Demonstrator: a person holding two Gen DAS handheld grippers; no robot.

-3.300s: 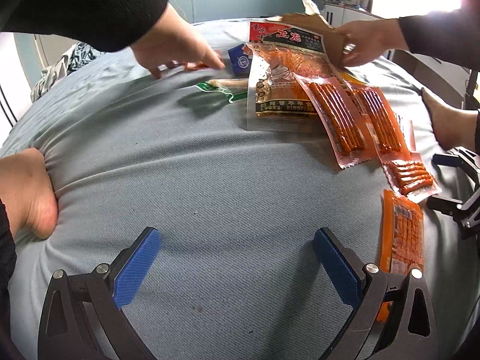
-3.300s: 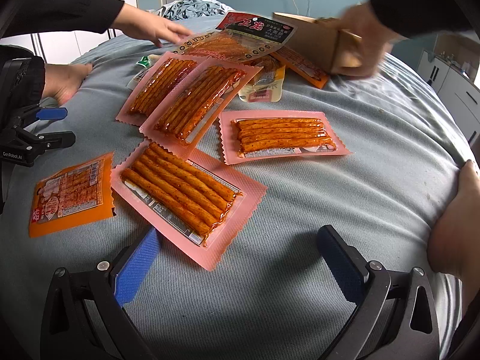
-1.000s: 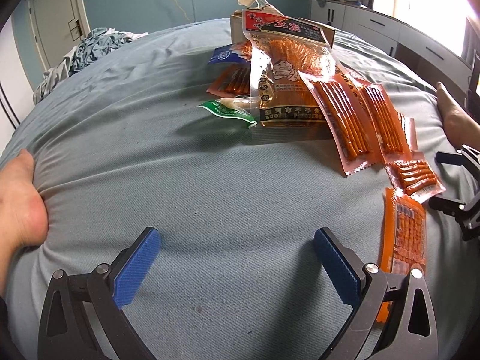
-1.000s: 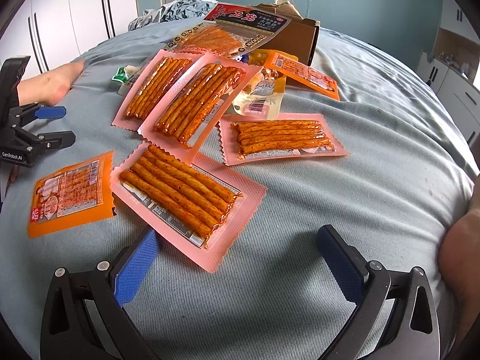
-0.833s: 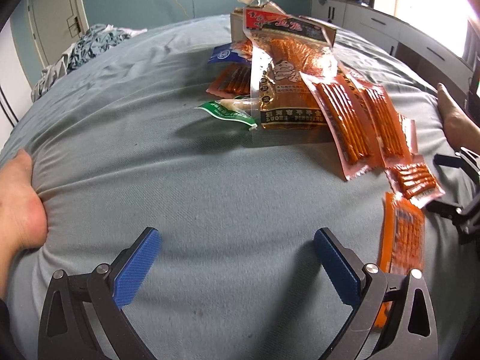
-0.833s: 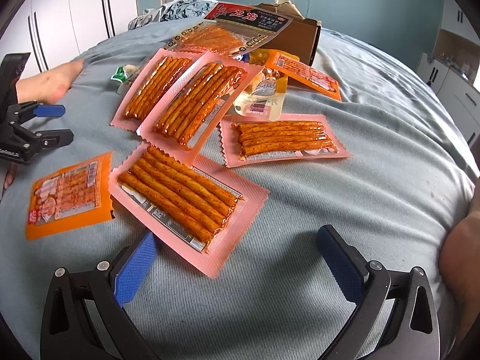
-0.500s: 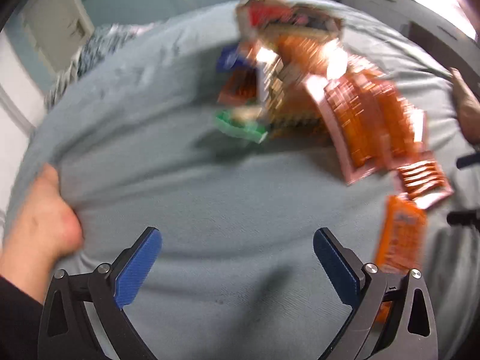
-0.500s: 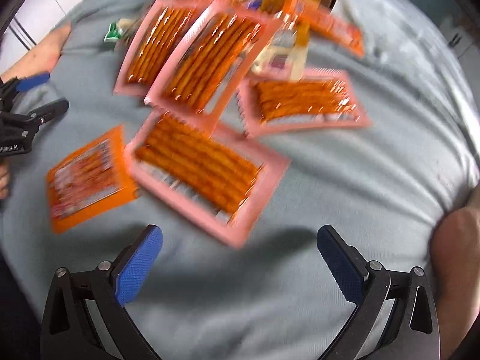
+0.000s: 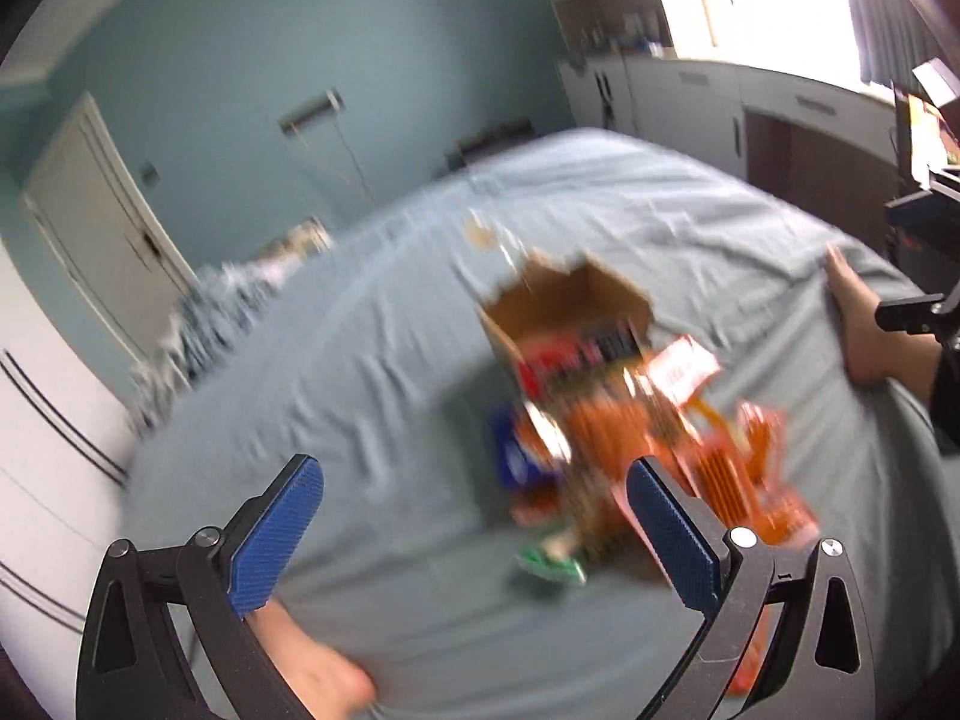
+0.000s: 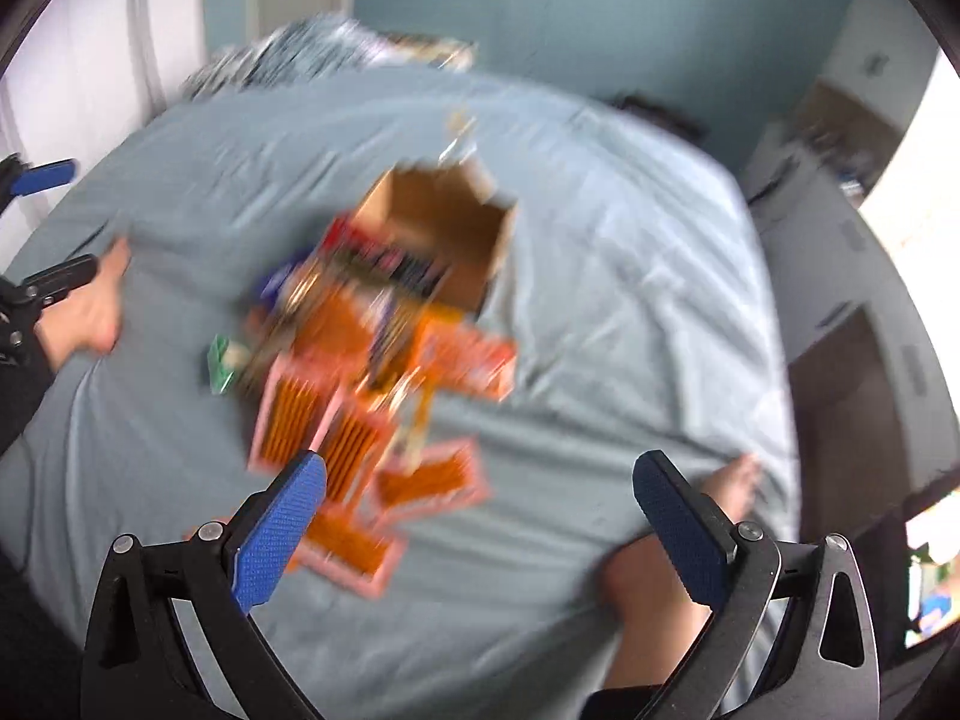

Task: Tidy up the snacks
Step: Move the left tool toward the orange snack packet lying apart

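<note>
**A:** What have you got on the left side?

**B:** My left gripper [image 9: 474, 540] is up above the bed [image 9: 384, 372], its blue-padded fingers [image 9: 273, 540] spread wide with nothing between them. The view is smeared, so I read only the big shapes.

**A:** And the snacks?

**B:** They lie in a heap of snack packets [image 9: 648, 456] on the grey-blue sheet, mostly orange and pink, overlapping each other. A blue packet [image 9: 510, 462] sits at the heap's left edge and a small green packet [image 9: 549, 564] at its near edge. Just behind the heap stands an open cardboard box [image 9: 570, 300], and a red-topped bag leans at its mouth; I cannot tell whether it rests inside.

**A:** Right side?

**B:** My right gripper [image 10: 480, 531] also hangs over the bed, fingers [image 10: 279, 531] wide apart and empty. From there the box [image 10: 444, 222] is beyond the heap [image 10: 372, 372], and pink packets [image 10: 354, 546] of orange sticks lie nearest, one partly behind the left finger. A bare foot [image 10: 729, 483] presses the sheet on the right, and another [image 10: 90, 312] on the left.
</note>
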